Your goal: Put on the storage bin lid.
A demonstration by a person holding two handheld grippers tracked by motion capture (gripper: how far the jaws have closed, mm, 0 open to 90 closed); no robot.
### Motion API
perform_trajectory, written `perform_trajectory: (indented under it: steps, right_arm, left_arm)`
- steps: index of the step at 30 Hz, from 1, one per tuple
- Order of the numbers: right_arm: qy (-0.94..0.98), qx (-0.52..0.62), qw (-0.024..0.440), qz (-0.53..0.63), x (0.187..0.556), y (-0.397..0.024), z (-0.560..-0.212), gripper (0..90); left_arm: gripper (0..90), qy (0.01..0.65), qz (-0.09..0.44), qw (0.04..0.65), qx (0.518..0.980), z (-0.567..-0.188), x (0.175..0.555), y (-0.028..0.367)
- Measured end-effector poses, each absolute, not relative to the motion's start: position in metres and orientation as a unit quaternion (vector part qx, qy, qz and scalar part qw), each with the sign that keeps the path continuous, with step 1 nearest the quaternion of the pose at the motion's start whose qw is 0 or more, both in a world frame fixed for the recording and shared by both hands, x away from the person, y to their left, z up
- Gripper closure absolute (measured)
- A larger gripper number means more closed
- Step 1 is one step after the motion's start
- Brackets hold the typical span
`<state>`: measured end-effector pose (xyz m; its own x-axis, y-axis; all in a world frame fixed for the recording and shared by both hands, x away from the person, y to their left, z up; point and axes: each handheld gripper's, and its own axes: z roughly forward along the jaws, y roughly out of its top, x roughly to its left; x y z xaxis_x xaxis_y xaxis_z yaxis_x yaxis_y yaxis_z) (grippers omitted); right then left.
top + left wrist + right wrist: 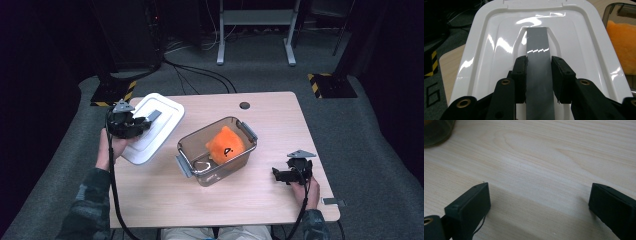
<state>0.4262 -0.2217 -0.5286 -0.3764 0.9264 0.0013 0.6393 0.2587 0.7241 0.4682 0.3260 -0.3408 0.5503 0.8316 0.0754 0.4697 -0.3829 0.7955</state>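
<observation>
Left claw (539,72) clamps lid (150,127) handle (537,45), overhanging table (150,195) edge.

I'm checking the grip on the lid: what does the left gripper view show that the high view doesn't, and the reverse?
Left gripper view: the left gripper pressing both sides of the grey handle, and the glossy recess around it.

High view: the whole table, the clear bin, the right gripper resting open, and both hands.

Both: the white lid, tilted off the bin, and the orange plush inside the bin.
</observation>
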Motion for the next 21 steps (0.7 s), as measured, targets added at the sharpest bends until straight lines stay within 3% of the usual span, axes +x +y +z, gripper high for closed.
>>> perform_trajectory:
  steps: [21]
  right_arm:
    - [0.76,0.516,0.219,0.328,0.426,-0.222,-0.529,3.7]
  left_arm:
    - [66.5,0.359,0.231,0.378,0.821,-0.326,0.471,0.279]
